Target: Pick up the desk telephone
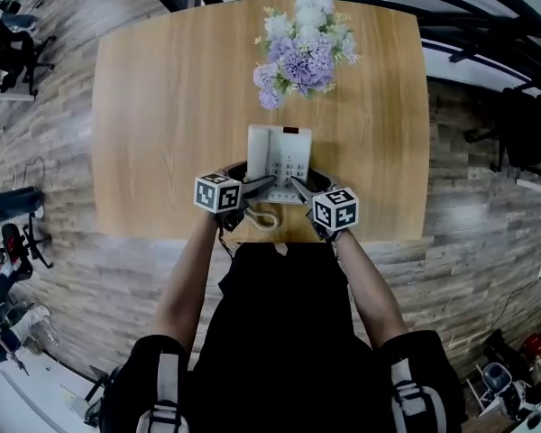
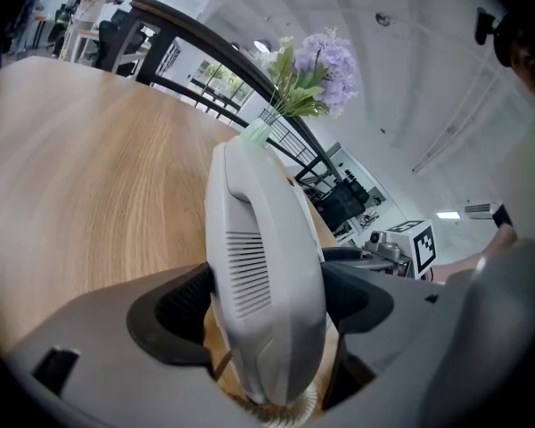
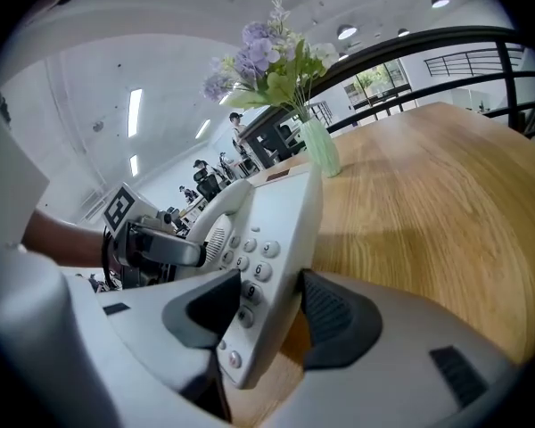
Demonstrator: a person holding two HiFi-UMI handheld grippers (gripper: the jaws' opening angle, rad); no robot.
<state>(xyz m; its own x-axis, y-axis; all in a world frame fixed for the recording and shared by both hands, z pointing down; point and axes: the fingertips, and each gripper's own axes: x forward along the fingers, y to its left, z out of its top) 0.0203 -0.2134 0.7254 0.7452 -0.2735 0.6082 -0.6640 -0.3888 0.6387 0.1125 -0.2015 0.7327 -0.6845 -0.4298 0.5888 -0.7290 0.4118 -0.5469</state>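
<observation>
Both grippers (image 1: 267, 184) (image 1: 298, 186) down-tilted on telephone (image 1: 284, 152)

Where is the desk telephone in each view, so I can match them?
Head view: desk telephone at centre, near the front edge of the table.
Left gripper view: telephone lower centre, handset side towards camera.
Right gripper view: telephone lower centre, keypad showing.
Shared landmark: the purple flowers behind it.

The place looks like an open office. A wide wooden table (image 1: 162, 106) carries a desk telephone (image 1: 279, 156) and a vase of flowers (image 1: 302, 48). Black office chairs (image 1: 13, 48) stand on the wood-plank floor (image 1: 487, 242). Farther back are a black railing (image 3: 446, 43), long ceiling lights (image 3: 135, 111) and people (image 3: 236, 123) among more work places.
</observation>
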